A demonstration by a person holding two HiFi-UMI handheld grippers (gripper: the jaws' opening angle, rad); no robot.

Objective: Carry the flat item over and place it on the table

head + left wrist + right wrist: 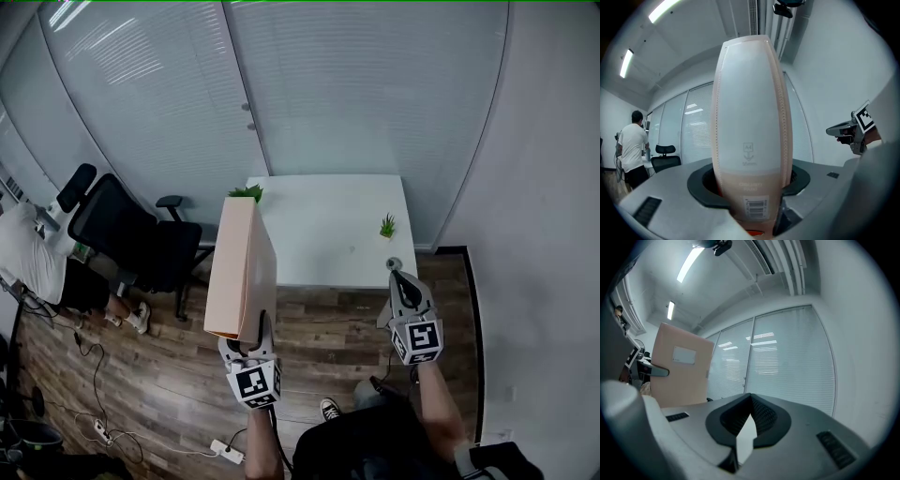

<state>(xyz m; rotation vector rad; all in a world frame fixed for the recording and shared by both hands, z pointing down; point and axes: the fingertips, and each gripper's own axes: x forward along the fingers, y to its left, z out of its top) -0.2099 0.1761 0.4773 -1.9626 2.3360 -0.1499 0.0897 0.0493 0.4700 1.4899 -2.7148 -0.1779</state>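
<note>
The flat item is a pale peach A4 file box [242, 267]. It stands upright on its narrow end, held from below by my left gripper [249, 336], which is shut on its bottom edge. In the left gripper view the box's spine [752, 122] rises between the jaws, with a barcode label near the bottom. The white table [328, 234] lies ahead, beyond the box. My right gripper [398, 277] hovers at the table's near right corner with its jaws together and nothing in them. The right gripper view shows the box's broad side [679, 366] to the left.
Two small green plants [387, 225] [247, 193] stand on the table. A black office chair [122, 234] and a person in a white shirt [28, 253] are at the left. Cables and a power strip [225, 450] lie on the wood floor. A glass wall with blinds [356, 84] stands behind the table.
</note>
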